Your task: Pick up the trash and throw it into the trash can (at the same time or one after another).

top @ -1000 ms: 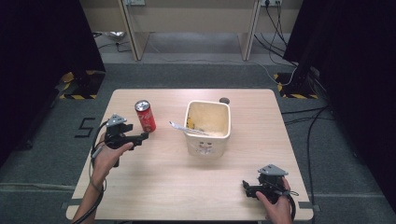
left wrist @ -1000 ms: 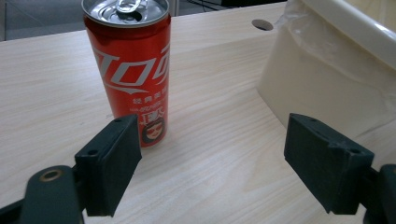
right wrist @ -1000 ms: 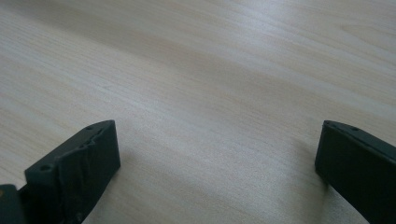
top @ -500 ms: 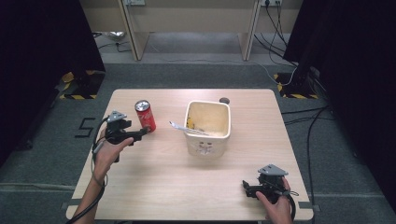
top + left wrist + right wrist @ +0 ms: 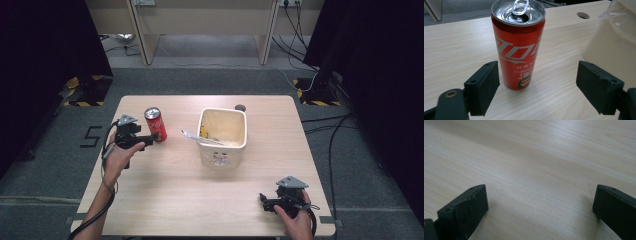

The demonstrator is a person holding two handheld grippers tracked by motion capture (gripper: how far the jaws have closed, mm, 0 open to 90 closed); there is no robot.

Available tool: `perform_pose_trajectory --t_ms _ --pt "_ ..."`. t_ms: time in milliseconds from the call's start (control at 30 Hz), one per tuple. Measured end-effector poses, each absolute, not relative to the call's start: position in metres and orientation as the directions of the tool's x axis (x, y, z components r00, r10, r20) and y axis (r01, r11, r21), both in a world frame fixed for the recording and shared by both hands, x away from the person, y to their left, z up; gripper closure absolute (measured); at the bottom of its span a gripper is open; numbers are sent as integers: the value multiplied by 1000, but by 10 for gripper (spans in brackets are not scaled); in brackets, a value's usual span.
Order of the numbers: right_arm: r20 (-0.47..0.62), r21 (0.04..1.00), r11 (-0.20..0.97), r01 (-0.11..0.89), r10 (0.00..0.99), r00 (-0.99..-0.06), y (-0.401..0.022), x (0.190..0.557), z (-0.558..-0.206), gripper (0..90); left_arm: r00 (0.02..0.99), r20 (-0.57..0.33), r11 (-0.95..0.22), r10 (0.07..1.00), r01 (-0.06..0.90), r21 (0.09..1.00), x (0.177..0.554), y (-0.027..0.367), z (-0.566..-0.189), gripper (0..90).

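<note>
My left hand-held gripper [image 5: 150,137] has crept forward over the last second: a moment ago it sat a little nearer and left of the red can [image 5: 155,123], and now its tips reach just beside the can's base. Its jaws stand wide apart, holding nothing. Along its own view the can [image 5: 518,45] stands upright ahead of the jaws, close to the left one, with a broad gap to the right one, and not yet between them. The pull tab is up and the mouth looks open, so I judge it could spill if tipped.

That advance tells me the grasp is about to begin: I would need to push on and shift a little so the can sits centred before closing.

Further right on the desk [image 5: 165,190] stands the cream bin [image 5: 223,137], with a crumpled wrapper [image 5: 197,136] hanging over its left rim; the can is near it, not touching.

My right hand-held gripper [image 5: 265,202] has not moved, resting at the near right corner, jaws spread wide over bare wood [image 5: 531,170].
</note>
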State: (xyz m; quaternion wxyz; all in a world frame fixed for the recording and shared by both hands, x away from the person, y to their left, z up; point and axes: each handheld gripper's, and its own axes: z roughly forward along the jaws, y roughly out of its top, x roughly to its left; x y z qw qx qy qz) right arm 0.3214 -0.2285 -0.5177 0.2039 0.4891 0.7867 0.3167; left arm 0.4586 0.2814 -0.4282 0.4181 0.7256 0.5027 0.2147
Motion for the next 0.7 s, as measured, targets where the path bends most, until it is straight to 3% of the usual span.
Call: perform_pose_trajectory --t_ms 700 --pt "-13 698 323 639 898 -439 -229 321 -518 2 369 -80 -149 926 552 820 479 284 -426 181"
